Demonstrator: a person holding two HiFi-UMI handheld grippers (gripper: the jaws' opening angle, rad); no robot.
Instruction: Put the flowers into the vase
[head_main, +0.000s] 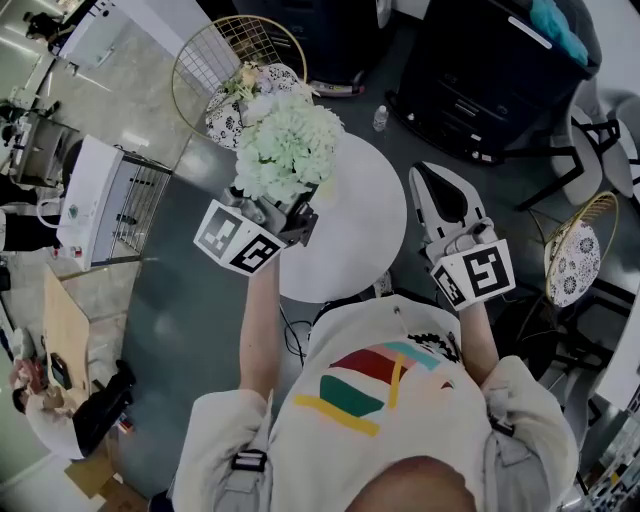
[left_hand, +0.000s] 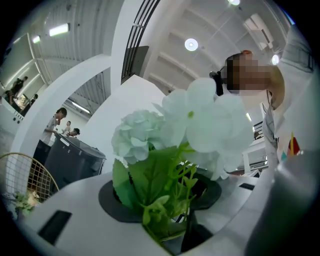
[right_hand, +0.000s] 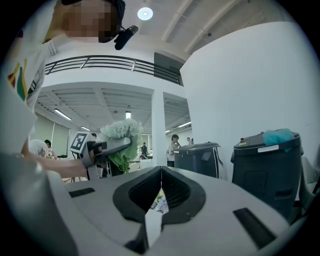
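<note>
A bunch of pale green and white flowers (head_main: 288, 145) with green leaves stands upright over the left edge of the round white table (head_main: 365, 235). My left gripper (head_main: 290, 208) is shut on the stems. In the left gripper view the flowers (left_hand: 200, 125) fill the middle, and the leafy stems sit pinched between the jaws of my left gripper (left_hand: 172, 212). My right gripper (head_main: 445, 200) is held at the table's right edge, shut and empty. The right gripper view shows that gripper (right_hand: 160, 172) with its jaws together, and the flowers (right_hand: 120, 130) off to the left. No vase shows in any view.
A wire-backed chair with a patterned cushion (head_main: 225, 70) stands beyond the table, with more flowers lying on it. A second such chair (head_main: 575, 255) is at the right. A small bottle (head_main: 380, 118) stands on the floor. Black bins (head_main: 490, 70) are at the back right, a white cabinet (head_main: 100, 200) at the left.
</note>
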